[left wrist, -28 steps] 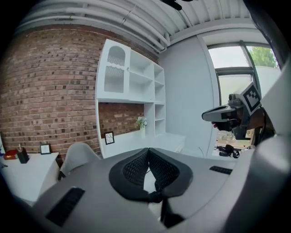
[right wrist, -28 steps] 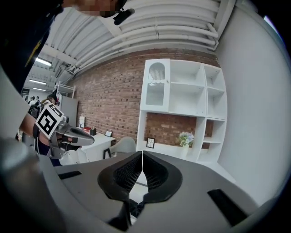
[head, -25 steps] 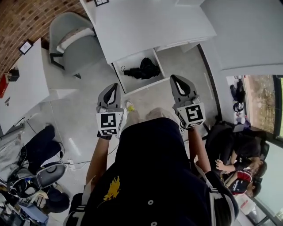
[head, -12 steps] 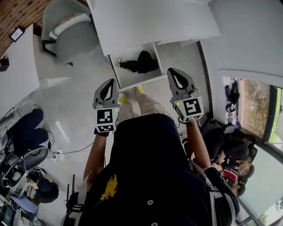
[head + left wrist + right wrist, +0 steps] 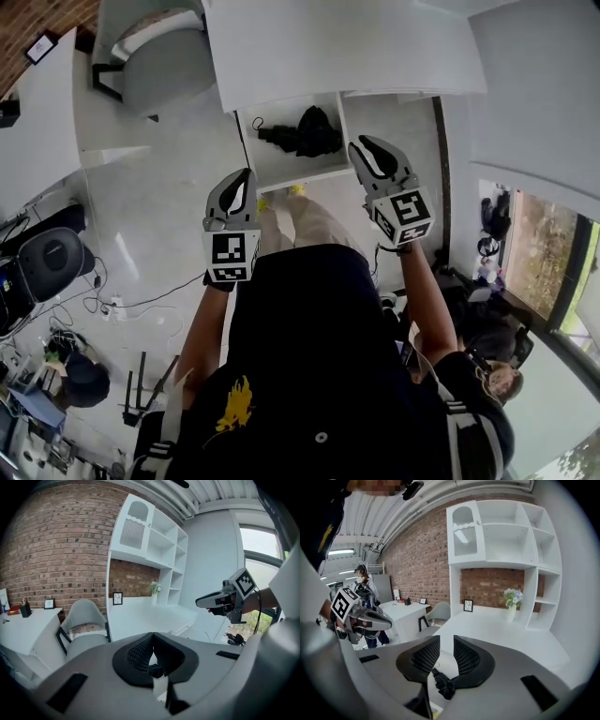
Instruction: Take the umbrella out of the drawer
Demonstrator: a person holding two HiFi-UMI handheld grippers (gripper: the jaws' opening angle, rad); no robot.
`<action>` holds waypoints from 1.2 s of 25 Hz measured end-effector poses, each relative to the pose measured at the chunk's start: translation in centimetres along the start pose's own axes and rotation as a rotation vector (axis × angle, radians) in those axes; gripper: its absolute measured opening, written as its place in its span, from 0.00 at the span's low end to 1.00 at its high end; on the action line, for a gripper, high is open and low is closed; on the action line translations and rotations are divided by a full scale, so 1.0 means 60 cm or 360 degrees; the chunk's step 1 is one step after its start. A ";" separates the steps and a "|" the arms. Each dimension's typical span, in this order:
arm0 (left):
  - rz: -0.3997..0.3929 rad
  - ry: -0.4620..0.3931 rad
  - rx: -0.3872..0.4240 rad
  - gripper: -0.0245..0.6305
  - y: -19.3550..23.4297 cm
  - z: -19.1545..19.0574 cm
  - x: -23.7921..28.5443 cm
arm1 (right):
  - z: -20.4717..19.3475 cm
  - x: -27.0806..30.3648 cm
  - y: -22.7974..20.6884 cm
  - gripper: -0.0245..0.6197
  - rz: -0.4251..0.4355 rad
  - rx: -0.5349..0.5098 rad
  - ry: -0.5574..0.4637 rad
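Two claws: my left claw [image 5: 151, 641] is pressed together; my right claw [image 5: 446, 646] is opening, nothing between, the umbrella [image 5: 302, 131] ahead below it in the drawer [image 5: 281, 169].

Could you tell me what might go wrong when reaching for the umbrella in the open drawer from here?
1. On the right gripper the jaws are opening, but the gap is narrow and empty; the bunched black umbrella could get pushed rather than straddled.
2. The umbrella lies toward the back of the drawer, close to the edge of the desk top; a gripper could knock that edge.
3. Its fabric looks loose, so a pinch on cloth alone might slip.
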State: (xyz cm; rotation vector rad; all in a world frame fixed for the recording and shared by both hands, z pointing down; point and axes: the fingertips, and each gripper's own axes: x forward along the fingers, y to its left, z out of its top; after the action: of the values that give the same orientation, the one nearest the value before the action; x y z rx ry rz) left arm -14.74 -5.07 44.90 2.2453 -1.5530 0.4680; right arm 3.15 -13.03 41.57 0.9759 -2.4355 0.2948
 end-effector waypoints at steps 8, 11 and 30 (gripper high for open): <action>-0.0016 0.0051 0.0048 0.06 -0.010 -0.021 0.030 | -0.073 0.081 -0.013 0.36 0.0135 -0.0003 0.0151; 0.0001 0.0036 0.0026 0.06 -0.008 -0.019 0.040 | -0.098 0.104 -0.015 0.41 0.0173 -0.0001 0.0197; 0.0079 0.0171 -0.0055 0.06 -0.016 -0.109 0.030 | -0.269 0.242 0.011 0.61 0.0490 -0.0171 0.0642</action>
State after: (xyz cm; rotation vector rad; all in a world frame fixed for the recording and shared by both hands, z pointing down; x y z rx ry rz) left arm -13.65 -3.10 51.34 2.1240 -1.5533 0.5617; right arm -0.41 -15.08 62.92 0.4394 -2.1918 0.4169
